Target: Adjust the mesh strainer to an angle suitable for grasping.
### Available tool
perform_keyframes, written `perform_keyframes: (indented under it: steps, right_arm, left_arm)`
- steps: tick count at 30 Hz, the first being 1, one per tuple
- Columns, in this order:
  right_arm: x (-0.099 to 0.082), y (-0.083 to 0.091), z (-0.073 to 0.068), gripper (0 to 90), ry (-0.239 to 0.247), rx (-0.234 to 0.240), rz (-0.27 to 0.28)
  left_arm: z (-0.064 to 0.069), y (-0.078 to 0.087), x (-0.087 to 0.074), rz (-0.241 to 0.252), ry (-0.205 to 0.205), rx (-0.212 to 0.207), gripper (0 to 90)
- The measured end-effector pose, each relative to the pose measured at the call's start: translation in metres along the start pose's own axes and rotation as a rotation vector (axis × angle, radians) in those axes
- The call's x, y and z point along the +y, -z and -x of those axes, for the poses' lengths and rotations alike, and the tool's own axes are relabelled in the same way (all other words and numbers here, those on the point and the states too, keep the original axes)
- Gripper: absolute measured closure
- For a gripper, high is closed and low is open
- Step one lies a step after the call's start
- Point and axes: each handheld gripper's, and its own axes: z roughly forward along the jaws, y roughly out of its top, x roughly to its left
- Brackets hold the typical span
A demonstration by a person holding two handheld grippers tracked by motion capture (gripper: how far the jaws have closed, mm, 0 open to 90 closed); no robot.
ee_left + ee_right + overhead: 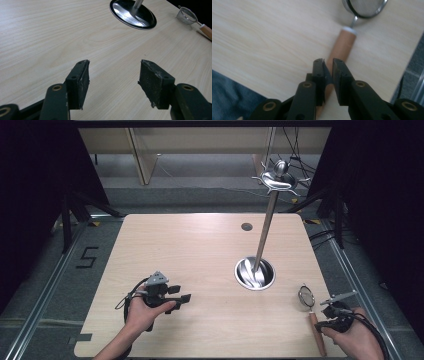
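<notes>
The left tongs (186,297) are held low over the near-left part of the desk (200,250), gripped by the left hand (145,312); in the left gripper view their jaws are seen spread wide with nothing between them, only bare wood grain below. Farther right, a shiny round metal bowl base (255,274) is set on the desk, and a slim metal pole (265,227) rises from its middle to a crown of hooks (280,179); what lies in the bowl cannot be made out past the reflections. Near the right edge a small mesh strainer (306,295) with a wooden handle (317,332) is laid flat. The right tongs (327,62) are closed to a narrow gap above that handle, and whether it is gripped cannot be told. Grey floor and dark curtains are seen around the desk.
</notes>
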Motion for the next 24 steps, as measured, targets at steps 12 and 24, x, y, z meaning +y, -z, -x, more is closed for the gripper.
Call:
perform_keyframes:
  steps: [12,24]
  right_arm:
    - [-0.022,-0.007,0.019,90.0,0.087,-0.019,-0.203]
    - [-0.018,-0.023,0.005,90.0,0.268,-0.040,-0.313]
  left_arm:
    - [0.001,-0.002,0.000,-0.007,0.001,0.000,40.2]
    - [0.001,-0.002,0.000,-0.004,-0.001,-0.005,40.2]
